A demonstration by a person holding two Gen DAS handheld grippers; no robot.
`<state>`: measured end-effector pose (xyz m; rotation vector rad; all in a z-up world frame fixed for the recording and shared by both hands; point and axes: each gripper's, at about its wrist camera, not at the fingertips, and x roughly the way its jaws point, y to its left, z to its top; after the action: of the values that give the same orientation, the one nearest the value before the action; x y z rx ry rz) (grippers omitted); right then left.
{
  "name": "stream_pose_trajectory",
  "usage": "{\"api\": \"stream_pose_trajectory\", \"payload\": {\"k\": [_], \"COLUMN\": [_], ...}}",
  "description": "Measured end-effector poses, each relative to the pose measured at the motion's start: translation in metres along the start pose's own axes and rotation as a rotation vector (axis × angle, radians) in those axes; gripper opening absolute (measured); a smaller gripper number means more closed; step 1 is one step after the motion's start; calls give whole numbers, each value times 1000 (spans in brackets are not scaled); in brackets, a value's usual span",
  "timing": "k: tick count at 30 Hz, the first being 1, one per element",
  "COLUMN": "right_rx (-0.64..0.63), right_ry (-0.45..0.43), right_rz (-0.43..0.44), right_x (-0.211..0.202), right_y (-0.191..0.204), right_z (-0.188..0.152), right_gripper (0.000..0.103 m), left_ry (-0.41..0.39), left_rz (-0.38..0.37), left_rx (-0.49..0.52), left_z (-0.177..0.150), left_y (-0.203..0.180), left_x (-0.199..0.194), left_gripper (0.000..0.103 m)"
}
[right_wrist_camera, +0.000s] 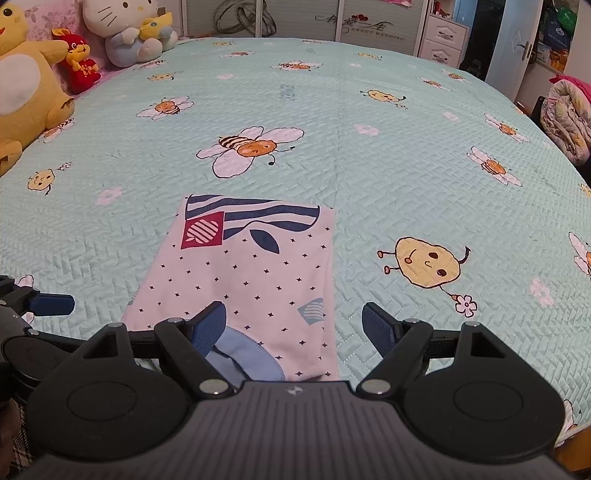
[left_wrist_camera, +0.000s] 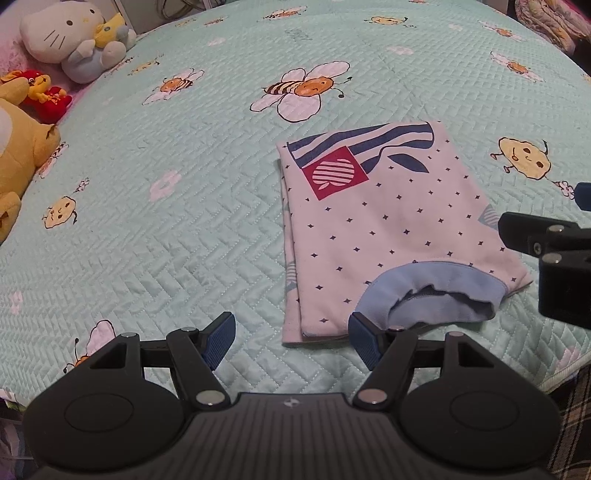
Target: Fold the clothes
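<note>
A small pale pink shirt [left_wrist_camera: 388, 221] with dark dots, navy stripes, a red patch and a light blue collar [left_wrist_camera: 436, 291] lies folded into a long strip on the mint quilted bedspread [left_wrist_camera: 166, 240]. My left gripper [left_wrist_camera: 291, 341] stands open over the shirt's near left corner, nothing between its pads. In the right wrist view the same shirt [right_wrist_camera: 255, 273] lies ahead, collar [right_wrist_camera: 243, 358] nearest. My right gripper [right_wrist_camera: 293, 325] is open above the shirt's near right edge, holding nothing. The right gripper's body [left_wrist_camera: 554, 258] shows at the left view's right edge.
Plush toys sit at the bed's far left: a white cat [right_wrist_camera: 125, 29], a yellow one [right_wrist_camera: 26, 85] and a small red one [right_wrist_camera: 77, 59]. A wardrobe [right_wrist_camera: 295, 18] and drawers [right_wrist_camera: 443, 40] stand behind the bed. A bundled quilt [right_wrist_camera: 565, 114] lies at the right.
</note>
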<state>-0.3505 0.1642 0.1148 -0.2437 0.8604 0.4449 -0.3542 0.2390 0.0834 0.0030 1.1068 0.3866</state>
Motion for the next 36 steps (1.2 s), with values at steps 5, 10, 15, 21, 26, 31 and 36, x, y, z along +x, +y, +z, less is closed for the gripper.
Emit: {"api": "stream_pose_trajectory", "payload": {"k": [5,10,15,21,26,31,36], "right_rx": [12,-34,-212,-422,-474,-448,-806], "right_ry": [-5,-158,-300,-340,-286,-257,-296], "right_rz": [37,176,149,185,160,186,-26], "right_x": [3,3,0,7,17,21,35], "right_y": [-6,-29,-41,-34,-29,-31,-14], "right_z": [-2,-20,-53,-77,-86,-96,-122], "right_gripper": [80,80,80,80,80,80,80], "left_ry": [-26,-149,-296,-419,-400,-440,-499], "left_rz": [8,48,88,155,83,127,237], "left_rx": [6,54,214,534,526,643,869], "left_z": [-1,-12,-40,-76,-77,-91,-108], "left_y": [6,21,25,8,7,-5,-23], "left_x": [1,1,3,9,11,17,32], "left_gripper": [71,71,71,71,71,71,71]}}
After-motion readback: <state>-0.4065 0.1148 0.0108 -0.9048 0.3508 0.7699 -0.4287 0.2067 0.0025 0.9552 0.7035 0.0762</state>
